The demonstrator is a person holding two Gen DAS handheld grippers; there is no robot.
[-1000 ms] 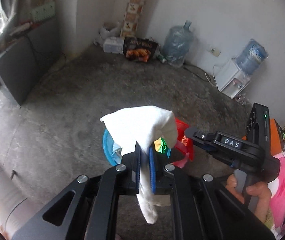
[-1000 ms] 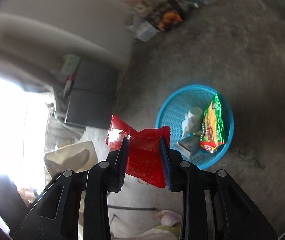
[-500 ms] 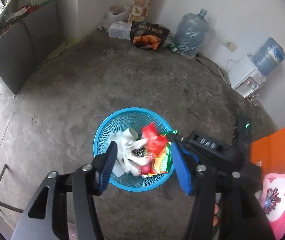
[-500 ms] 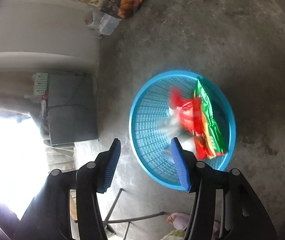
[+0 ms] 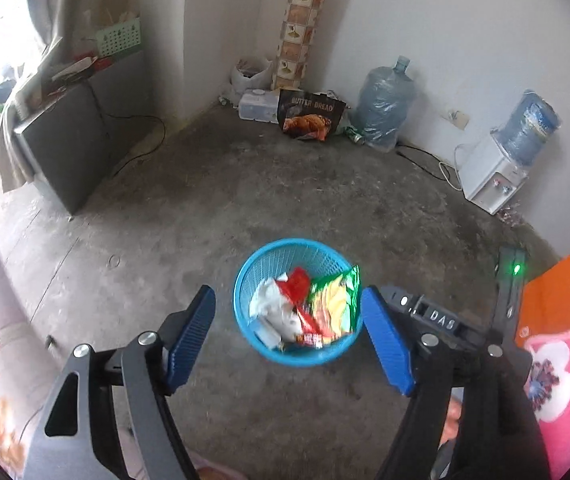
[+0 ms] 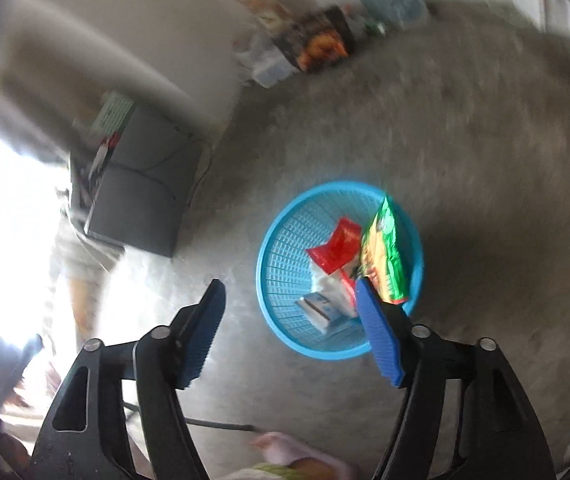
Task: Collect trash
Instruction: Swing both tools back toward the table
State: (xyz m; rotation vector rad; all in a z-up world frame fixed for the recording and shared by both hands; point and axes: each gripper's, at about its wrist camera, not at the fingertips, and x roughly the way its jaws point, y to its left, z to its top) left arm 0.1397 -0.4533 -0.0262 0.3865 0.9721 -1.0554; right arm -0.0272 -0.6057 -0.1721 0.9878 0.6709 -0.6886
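Hovering grippers: both hung above the concrete floor [image 5: 245,208], pointing steeply down toward the basket.
Left gripper [image 5: 289,336]: jaws stood wide apart and had just been opening, with nothing pinched between the blue pads [image 5: 385,344]; the basket showed in the gap, well below.
Right gripper [image 6: 291,328]: jaws likewise spread and just been opening, nothing gripped; its body also appeared at the right edge of the left wrist view.
Blue basket [image 5: 245,280]: sat on the floor, upright, round rim facing up.
Trash: white tissue [image 5: 269,304], red wrapper [image 6: 337,248] and green snack bag [image 6: 385,256] all lay inside the basket, the green bag leaning against its wall and poking past the rim.
Surroundings: a dark bread bag [image 5: 311,116] and water jug [image 5: 383,108] stood by the far wall; a water dispenser [image 5: 497,176] was further right.
Right wrist view: blurred.
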